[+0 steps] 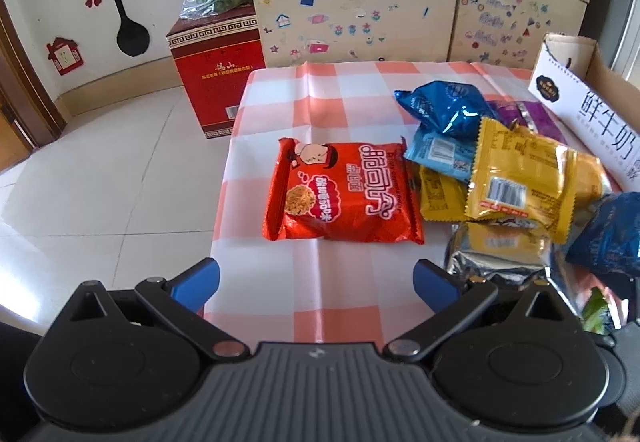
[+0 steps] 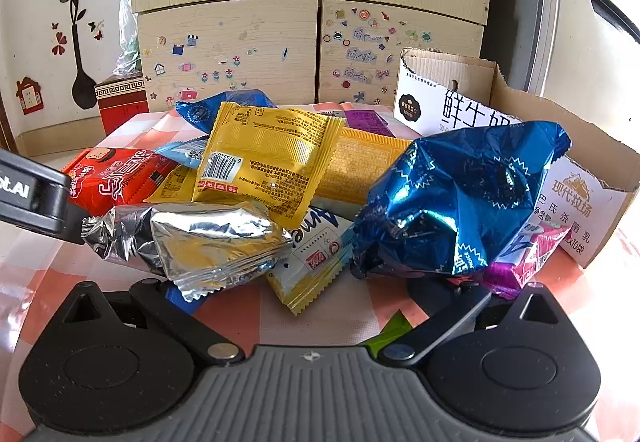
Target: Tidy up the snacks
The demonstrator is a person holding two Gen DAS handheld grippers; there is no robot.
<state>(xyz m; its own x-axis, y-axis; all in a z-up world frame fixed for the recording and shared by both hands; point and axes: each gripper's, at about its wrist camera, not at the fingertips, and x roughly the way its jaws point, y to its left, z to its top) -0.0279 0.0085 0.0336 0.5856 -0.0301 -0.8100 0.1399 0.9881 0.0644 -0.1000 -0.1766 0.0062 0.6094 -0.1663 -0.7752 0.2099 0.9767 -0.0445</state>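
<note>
Your table wears an orange-and-white checked cloth point(image 1: 320, 98), set before a sticker-covered cabinet point(image 1: 352, 10), with a milk carton box point(image 2: 560, 146) at the right. Your left gripper point(image 1: 316, 280) gapes wide and empty, just short of the red noodle packet point(image 1: 340, 194). Whether your right gripper point(image 2: 320, 298) grips anything, I cannot tell; the snack pile point(image 2: 264, 170) covers its fingers.

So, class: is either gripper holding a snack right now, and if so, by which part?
The left gripper is open and holds nothing; the red packet lies ahead of it. The right gripper's jaws are hidden behind the silver packet and blue foil bag, so no hold can be told.
</note>
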